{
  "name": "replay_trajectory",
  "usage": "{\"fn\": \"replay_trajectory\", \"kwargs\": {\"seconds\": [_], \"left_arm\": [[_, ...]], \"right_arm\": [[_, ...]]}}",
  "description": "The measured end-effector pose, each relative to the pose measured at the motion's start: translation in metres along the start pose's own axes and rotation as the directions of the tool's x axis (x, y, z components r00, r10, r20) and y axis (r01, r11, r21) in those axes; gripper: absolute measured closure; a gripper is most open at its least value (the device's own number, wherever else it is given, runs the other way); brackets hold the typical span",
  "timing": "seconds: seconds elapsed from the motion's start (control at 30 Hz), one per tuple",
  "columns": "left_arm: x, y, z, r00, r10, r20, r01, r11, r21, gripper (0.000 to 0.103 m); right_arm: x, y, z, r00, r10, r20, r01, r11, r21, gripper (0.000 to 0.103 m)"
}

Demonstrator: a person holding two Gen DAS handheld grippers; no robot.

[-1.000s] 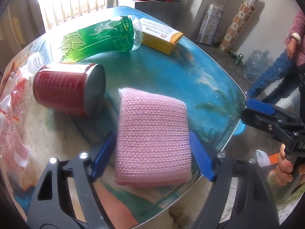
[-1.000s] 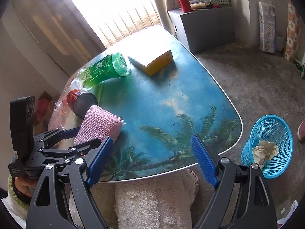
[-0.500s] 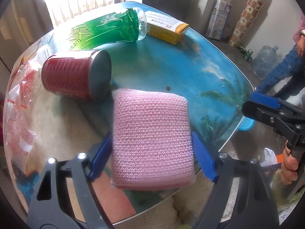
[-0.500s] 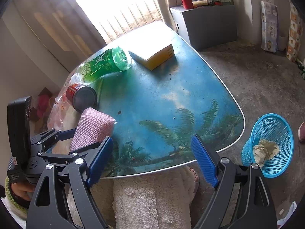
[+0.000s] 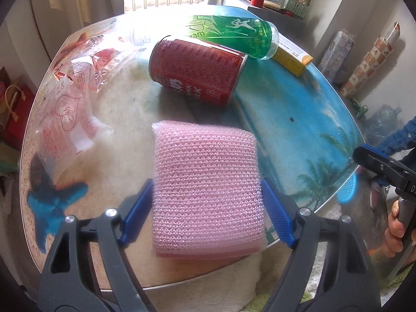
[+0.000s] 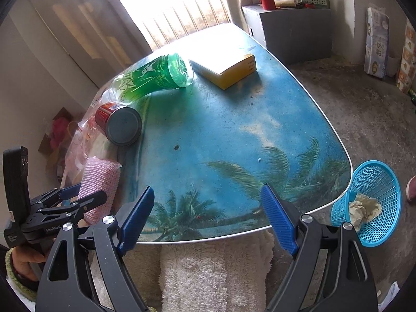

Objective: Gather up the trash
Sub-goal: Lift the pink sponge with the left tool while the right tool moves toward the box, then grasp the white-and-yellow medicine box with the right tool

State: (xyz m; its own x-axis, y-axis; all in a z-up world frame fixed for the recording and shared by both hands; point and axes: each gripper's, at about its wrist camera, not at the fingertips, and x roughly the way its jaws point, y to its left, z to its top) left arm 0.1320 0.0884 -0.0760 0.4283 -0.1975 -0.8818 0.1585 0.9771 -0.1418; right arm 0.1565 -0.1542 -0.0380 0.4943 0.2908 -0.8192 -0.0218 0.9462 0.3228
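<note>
My left gripper (image 5: 206, 213) is shut on a pink mesh sponge (image 5: 206, 189), held just above the table's near edge; the sponge also shows in the right wrist view (image 6: 100, 182). A red can (image 5: 197, 71) lies on its side beyond it, with a green bottle (image 5: 234, 37), a yellow box (image 5: 292, 58) and a clear printed wrapper (image 5: 70, 96). My right gripper (image 6: 208, 218) is open and empty over the table's front edge. A blue basket (image 6: 371, 202) with crumpled paper stands on the floor to the right.
The beach-print table (image 6: 234, 135) has a rounded metal rim. A fluffy white stool (image 6: 213, 270) sits under its front edge. A grey cabinet (image 6: 291, 31) with a red flask stands at the back, and paper rolls (image 6: 377, 41) stand by the right wall.
My left gripper closed on the pink sponge and lifted it back toward the table's near edge. The view swung left, showing more of the wrapper. The right gripper barely moved.
</note>
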Motion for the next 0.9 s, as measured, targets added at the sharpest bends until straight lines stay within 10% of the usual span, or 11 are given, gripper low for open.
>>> {"fn": "replay_trajectory", "kwargs": {"seconds": [0.57,0.9], "left_arm": [[0.001,0.017,-0.003,0.997,-0.076,0.014,0.077,0.997,-0.025,0.024],[0.0,0.027,-0.005,0.994,-0.109,-0.005,0.109,0.993,-0.037,0.025]], "right_arm": [[0.052,0.027,0.14,0.996,-0.083,0.02,0.084,0.906,-0.415,0.011],[0.142,0.006,0.194,0.97,-0.183,-0.159,0.086,0.873,-0.481,0.011]]}}
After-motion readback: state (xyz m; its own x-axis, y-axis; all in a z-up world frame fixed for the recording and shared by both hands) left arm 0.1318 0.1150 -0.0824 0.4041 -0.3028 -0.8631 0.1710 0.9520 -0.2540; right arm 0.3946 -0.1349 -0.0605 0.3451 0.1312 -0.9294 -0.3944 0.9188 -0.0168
